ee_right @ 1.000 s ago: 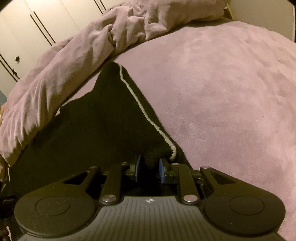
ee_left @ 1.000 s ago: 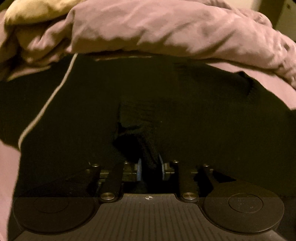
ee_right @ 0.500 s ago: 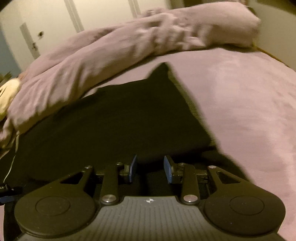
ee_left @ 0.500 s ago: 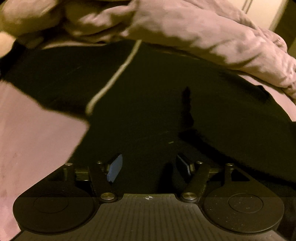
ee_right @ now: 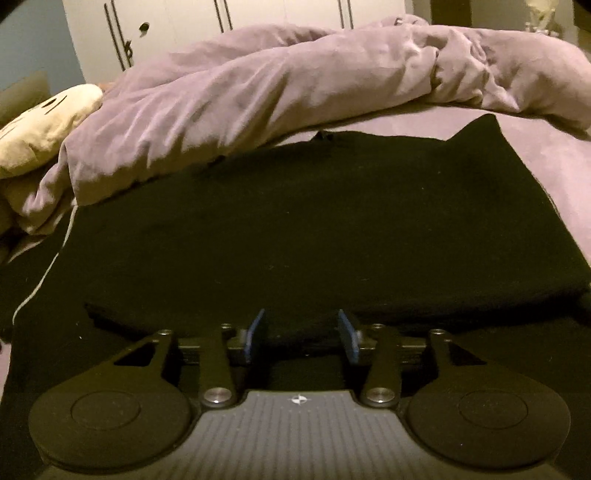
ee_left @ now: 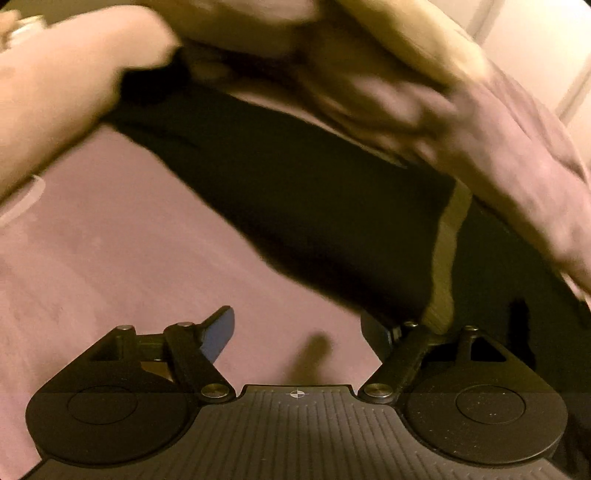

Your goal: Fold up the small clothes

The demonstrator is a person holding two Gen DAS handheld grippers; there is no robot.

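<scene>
A black knitted garment (ee_right: 295, 214) with a thin white edge line (ee_right: 48, 266) lies folded flat on the pink bed sheet (ee_left: 129, 266). In the left wrist view it (ee_left: 303, 206) runs diagonally, with a pale stripe (ee_left: 448, 251) near its right end; this view is blurred. My left gripper (ee_left: 299, 328) is wide open and empty, over bare sheet beside the garment's edge. My right gripper (ee_right: 301, 334) is open and empty, its blue pads (ee_right: 255, 332) just short of the garment's near fold.
A crumpled pink duvet (ee_right: 295, 85) lies along the far side of the garment and also fills the top of the left wrist view (ee_left: 480, 122). A cream plush toy (ee_right: 40, 122) sits at far left. White wardrobe doors (ee_right: 229, 22) stand behind the bed.
Both grippers let go of the garment and opened. The left one swung off to the left over bare sheet. The right one backed off and now faces the flat folded garment.
</scene>
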